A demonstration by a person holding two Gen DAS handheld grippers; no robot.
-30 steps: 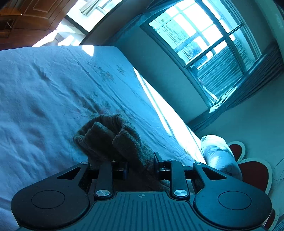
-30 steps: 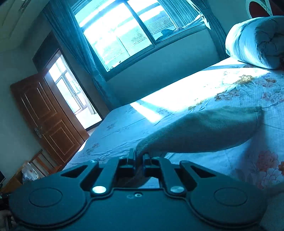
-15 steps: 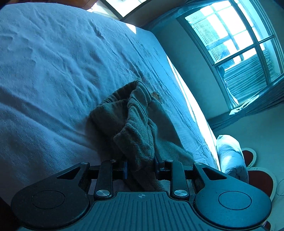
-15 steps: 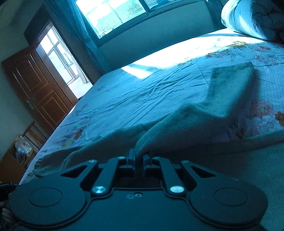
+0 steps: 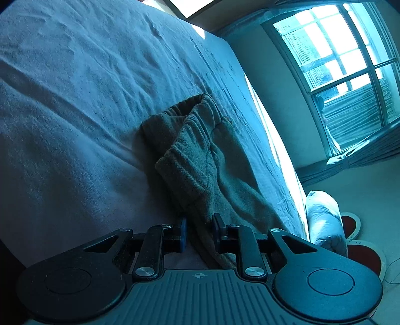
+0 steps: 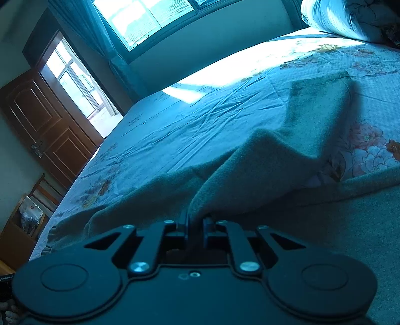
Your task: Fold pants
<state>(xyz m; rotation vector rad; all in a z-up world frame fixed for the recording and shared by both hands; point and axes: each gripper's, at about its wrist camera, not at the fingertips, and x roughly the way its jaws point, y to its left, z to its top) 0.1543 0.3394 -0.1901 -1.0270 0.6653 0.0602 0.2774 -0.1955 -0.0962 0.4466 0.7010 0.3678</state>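
Currently the pants (image 5: 200, 160), a thick grey-green fleece garment, lie on the bed (image 5: 75, 112), bunched lengthwise near the bed's window-side edge. In the left wrist view the ribbed elastic waistband (image 5: 197, 125) is folded over on itself, and cloth trails from it back toward the left gripper (image 5: 198, 231). The jaws of that gripper stand apart, with a fold of the pants lying between them; the cloth touches the right-hand jaw, and a gap shows beside the left-hand jaw. In the right wrist view the right gripper (image 6: 195, 225) has its jaws together, clamped on a ridge of the pants, which rises as a tented fold from the jaws. One pant leg (image 6: 317, 112) extends flat across the floral sheet toward the bed's head end. A pillow (image 6: 350, 17) rests at the head of the bed. A window (image 5: 345, 57) faces the bed's long edge, and a wooden door (image 6: 42, 125) stands beyond the foot end.
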